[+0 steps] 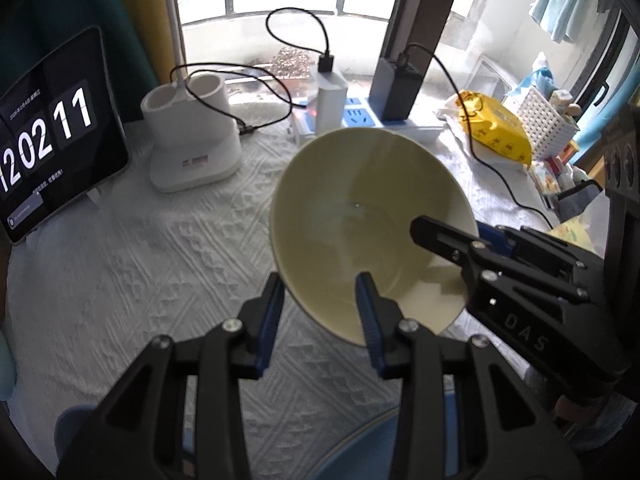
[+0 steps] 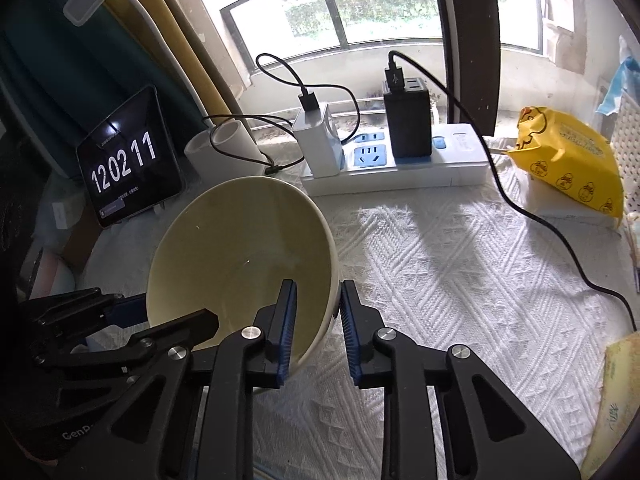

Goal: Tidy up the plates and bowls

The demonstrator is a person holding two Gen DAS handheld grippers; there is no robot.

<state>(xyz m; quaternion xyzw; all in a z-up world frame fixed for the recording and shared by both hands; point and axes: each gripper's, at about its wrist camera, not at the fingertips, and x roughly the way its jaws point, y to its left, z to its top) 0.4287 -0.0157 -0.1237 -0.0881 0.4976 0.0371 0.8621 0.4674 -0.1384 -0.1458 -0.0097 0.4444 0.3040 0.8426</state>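
White woven cloth (image 2: 460,264) covers the table under the window. At far left a tablet clock (image 1: 52,140) leans, then a white cup holder (image 1: 192,136), then the power strip (image 2: 400,168). My left gripper (image 1: 320,304) is spread around the near rim of the tilted cream bowl (image 1: 360,216), not pinching it. My right gripper (image 2: 316,320) straddles the bowl's right wall, blue pads (image 2: 286,320) barely apart from it. Yellow wipes pack (image 2: 568,164) lies far right.
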